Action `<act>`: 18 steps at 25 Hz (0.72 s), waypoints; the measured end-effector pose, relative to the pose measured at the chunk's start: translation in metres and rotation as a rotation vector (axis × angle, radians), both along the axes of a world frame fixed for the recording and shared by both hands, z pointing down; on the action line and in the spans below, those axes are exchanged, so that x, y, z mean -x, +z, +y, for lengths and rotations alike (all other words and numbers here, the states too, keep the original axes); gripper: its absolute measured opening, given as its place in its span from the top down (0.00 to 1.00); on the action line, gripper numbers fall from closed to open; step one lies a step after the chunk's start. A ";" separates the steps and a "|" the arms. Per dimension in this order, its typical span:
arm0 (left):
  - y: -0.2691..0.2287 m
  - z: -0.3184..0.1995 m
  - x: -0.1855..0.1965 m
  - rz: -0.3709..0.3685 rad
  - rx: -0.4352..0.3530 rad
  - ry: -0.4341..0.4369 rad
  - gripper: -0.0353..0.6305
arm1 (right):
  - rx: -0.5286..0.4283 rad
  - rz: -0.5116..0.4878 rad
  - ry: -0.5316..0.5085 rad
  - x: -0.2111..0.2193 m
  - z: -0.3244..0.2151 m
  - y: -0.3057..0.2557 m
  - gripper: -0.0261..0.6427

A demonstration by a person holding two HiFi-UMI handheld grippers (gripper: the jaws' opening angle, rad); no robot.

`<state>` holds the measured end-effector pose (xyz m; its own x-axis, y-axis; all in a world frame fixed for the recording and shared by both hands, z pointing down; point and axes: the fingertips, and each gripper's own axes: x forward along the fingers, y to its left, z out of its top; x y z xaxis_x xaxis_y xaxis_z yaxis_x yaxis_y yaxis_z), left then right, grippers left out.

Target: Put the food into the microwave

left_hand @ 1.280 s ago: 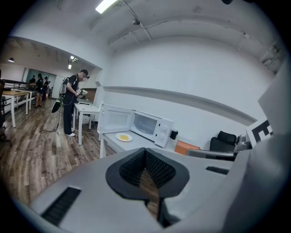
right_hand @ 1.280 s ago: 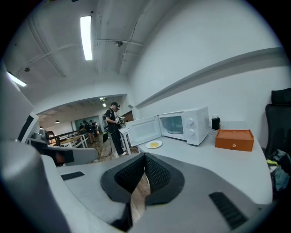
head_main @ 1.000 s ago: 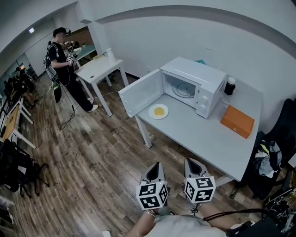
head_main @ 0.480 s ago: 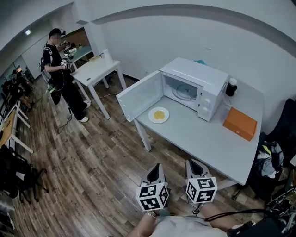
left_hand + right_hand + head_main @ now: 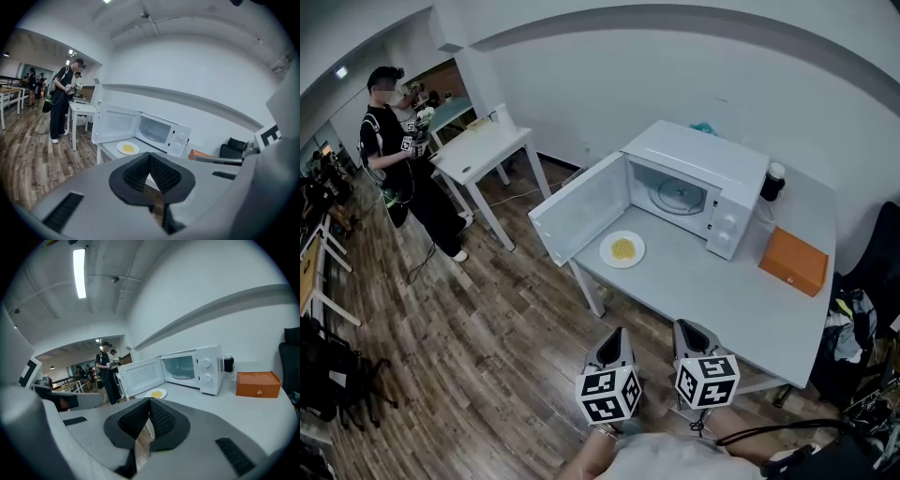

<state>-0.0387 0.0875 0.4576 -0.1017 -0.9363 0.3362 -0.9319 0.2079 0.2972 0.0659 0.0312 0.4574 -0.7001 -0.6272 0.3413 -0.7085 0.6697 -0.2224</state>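
With both claws held side by side off the near edge of the grey table, neither touches anything. State: left claw has its jaws together with nothing between them; right claw is the same, tips meeting, empty.

1 round white plate of yellow food sits on the table just in front of the 1 white microwave oven, outside the cavity. It lies next to the open door, which swings out left past the table edge. 1 glass turntable is visible in the cavity.

Also on the table:
- 1 orange rectangular box, right of the oven
- 1 small black container, at the oven's right rear corner

1 second white table stands far left, with 1 person in dark clothes beside it. The floor is dark wood planks.
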 end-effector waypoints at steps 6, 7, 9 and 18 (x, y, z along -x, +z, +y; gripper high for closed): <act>-0.006 -0.042 0.031 -0.007 0.002 0.031 0.94 | -0.006 0.005 0.018 0.032 -0.039 -0.007 0.94; -0.007 -0.049 0.037 -0.008 0.000 0.036 0.94 | -0.009 0.004 0.025 0.037 -0.046 -0.010 0.94; -0.011 -0.063 0.047 -0.011 -0.003 0.045 0.94 | -0.012 0.003 0.038 0.046 -0.060 -0.013 0.94; -0.010 -0.121 0.089 -0.005 0.005 0.088 0.94 | -0.004 0.009 0.077 0.089 -0.115 -0.015 0.94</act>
<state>-0.1278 -0.0331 0.4471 -0.0205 -0.9398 0.3410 -0.9481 0.1265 0.2917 -0.0235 -0.0836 0.4427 -0.6465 -0.6806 0.3448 -0.7600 0.6139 -0.2133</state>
